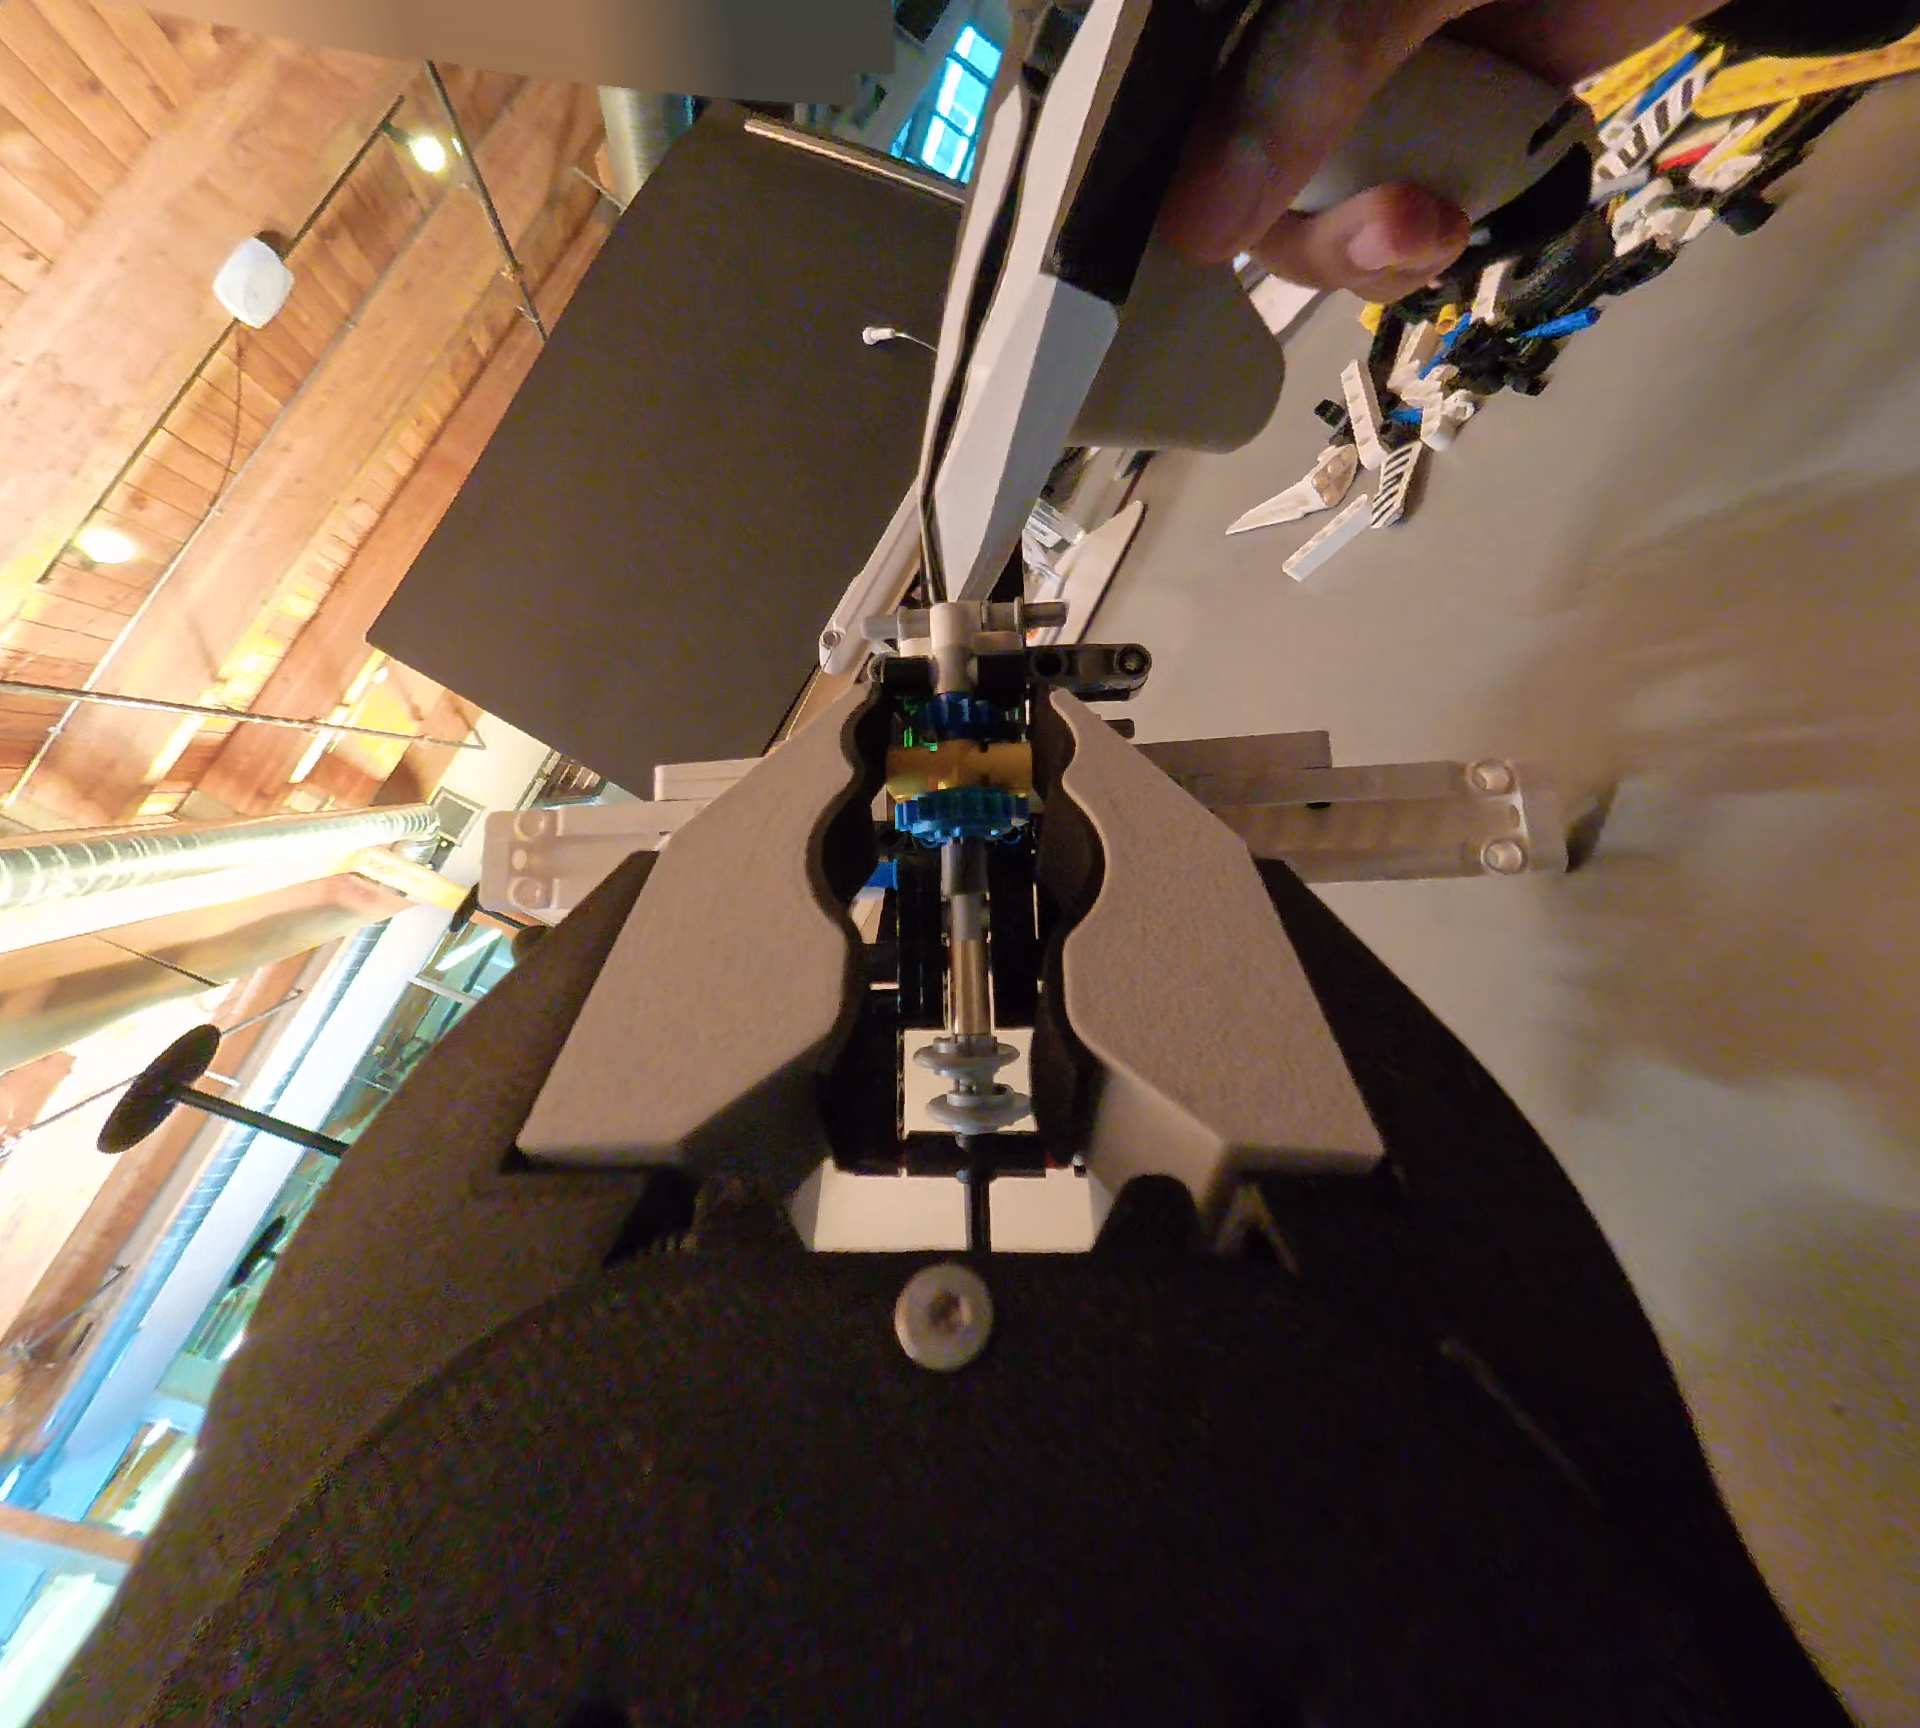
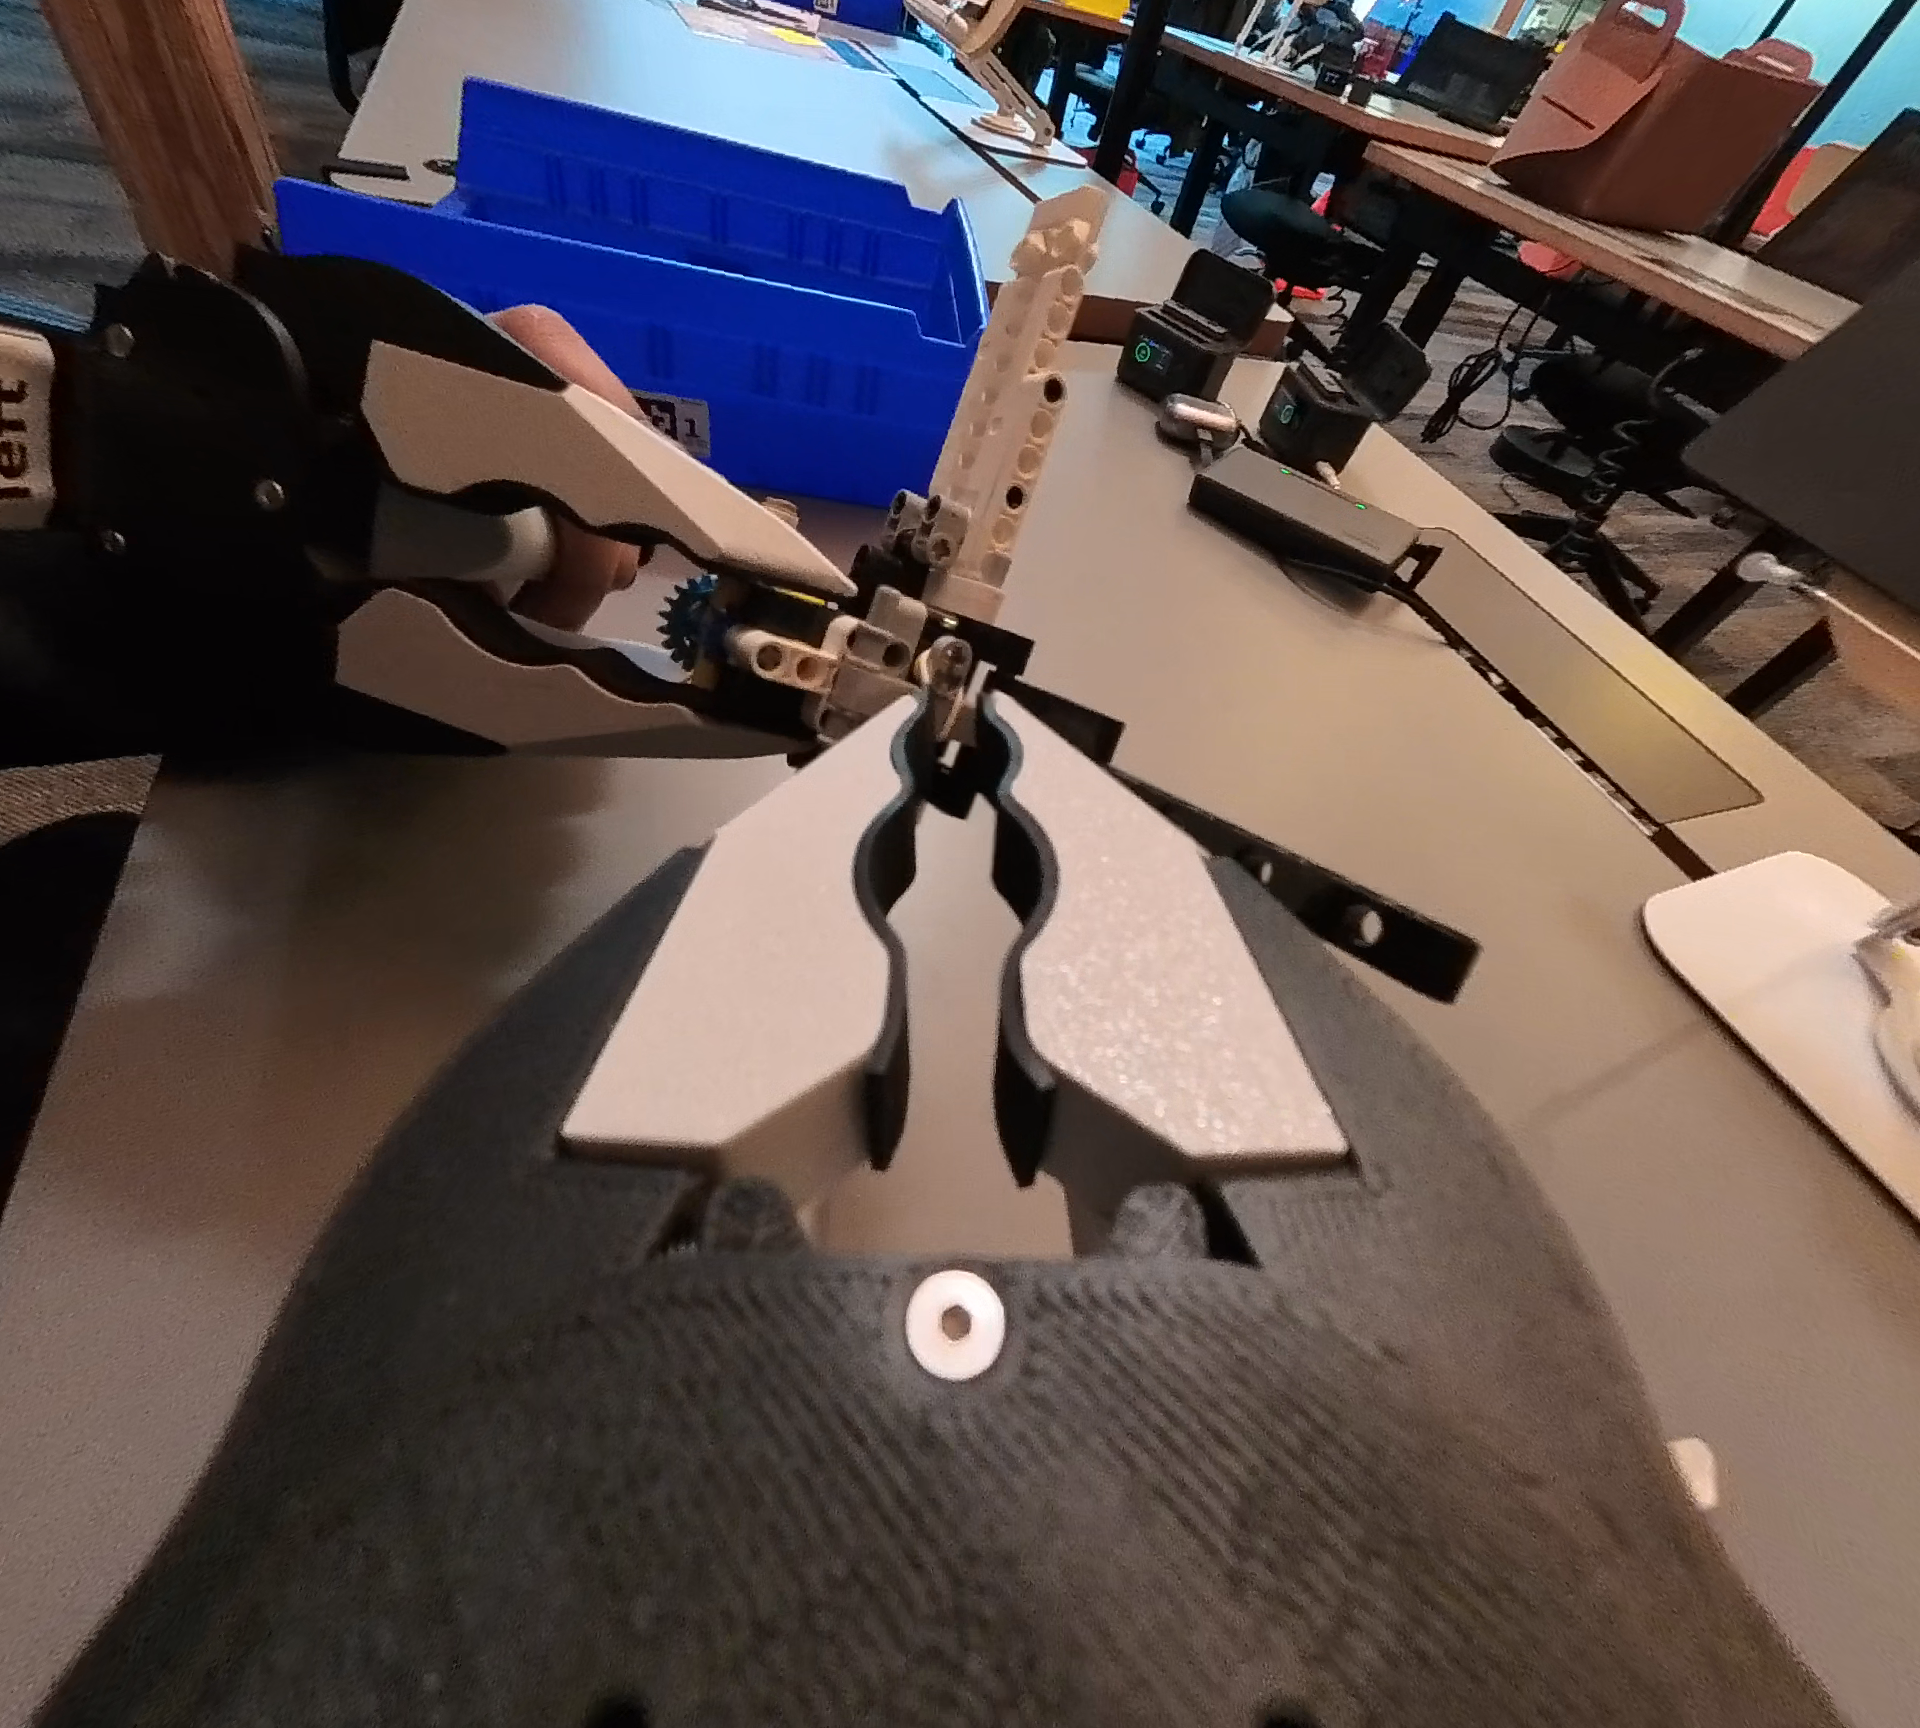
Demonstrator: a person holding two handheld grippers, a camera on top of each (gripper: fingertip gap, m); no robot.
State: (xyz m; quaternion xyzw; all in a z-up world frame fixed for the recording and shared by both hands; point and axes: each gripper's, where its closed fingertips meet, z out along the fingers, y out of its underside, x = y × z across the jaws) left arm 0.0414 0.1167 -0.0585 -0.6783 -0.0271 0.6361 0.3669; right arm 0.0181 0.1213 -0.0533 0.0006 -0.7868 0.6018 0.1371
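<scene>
At frame centre the left gripper (image 1: 961,743) clamps the toy gearbox (image 1: 961,779) steady, so the right gripper (image 2: 951,728) pinches its small grey pin (image 2: 948,668).

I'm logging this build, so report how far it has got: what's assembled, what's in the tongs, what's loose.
Assembled: a brick model with blue gears, a grey axle and an upright white beam. In hand: the left tongs clamp the gear section; the right tongs pinch a small black part at the model's end. Left: a pile of loose bricks on the table.
</scene>
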